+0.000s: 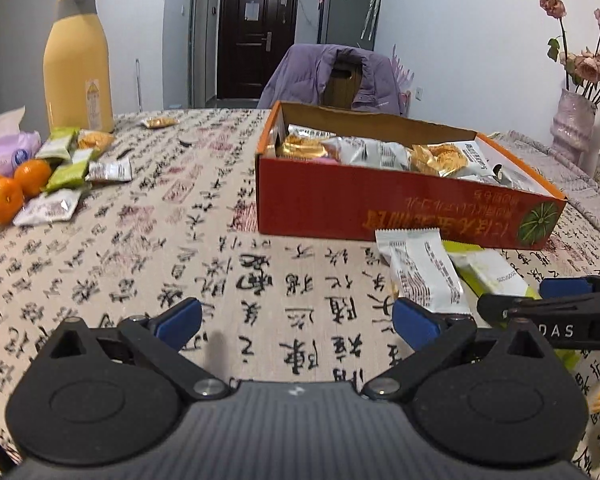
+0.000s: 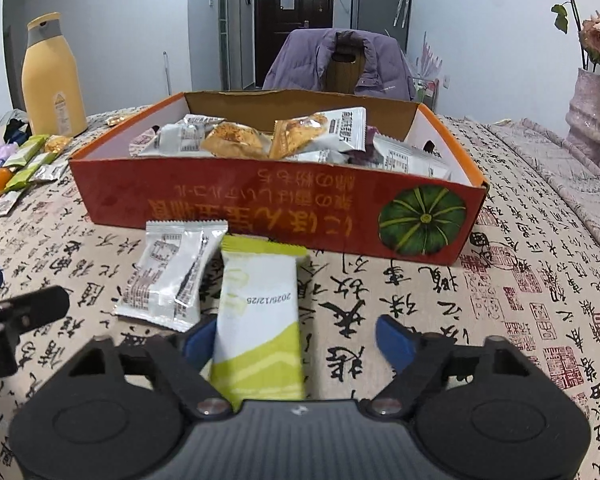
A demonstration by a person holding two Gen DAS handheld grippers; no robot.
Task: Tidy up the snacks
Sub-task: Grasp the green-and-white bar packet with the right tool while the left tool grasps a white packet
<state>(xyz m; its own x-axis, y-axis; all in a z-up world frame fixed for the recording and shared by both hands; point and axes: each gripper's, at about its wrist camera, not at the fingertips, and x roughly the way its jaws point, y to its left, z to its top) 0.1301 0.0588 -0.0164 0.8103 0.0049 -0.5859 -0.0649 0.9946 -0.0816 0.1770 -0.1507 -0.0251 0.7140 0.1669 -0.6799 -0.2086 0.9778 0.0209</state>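
**Closing my right claw on the green-and-white snack bar**

The landmark is the red cardboard box (image 2: 276,204), open-topped, with a green pumpkin printed on its near wall. It stands on the counter (image 2: 500,320), which is covered in a cloth printed with black calligraphy. The box already holds a loose heap of silver and gold packets.

Just in front of the box's near wall lie two loose snacks. The green-and-white bar (image 2: 260,320) lies lengthwise, its far end almost at the box wall and its near end between the blue pads of my right claw (image 2: 294,340). The claw is open. Its left pad looks to be at the wrapper's edge, while the right pad stands apart from it, so I am not gripping yet. Beside the bar, on its left, lies a silver packet (image 2: 172,276), and the two look to be touching or slightly overlapping.

To do this well, I judge I should shift slightly left so the bar sits centred, then close across its width at the near end without catching the silver packet. The wrapper is thin and slippery, so a firm, flat pinch low to the cloth should hold best.

My left claw (image 1: 296,320) hovers open and empty in front of the box, its right pad near the silver packet. More snacks (image 1: 66,168) wait far left of the box.
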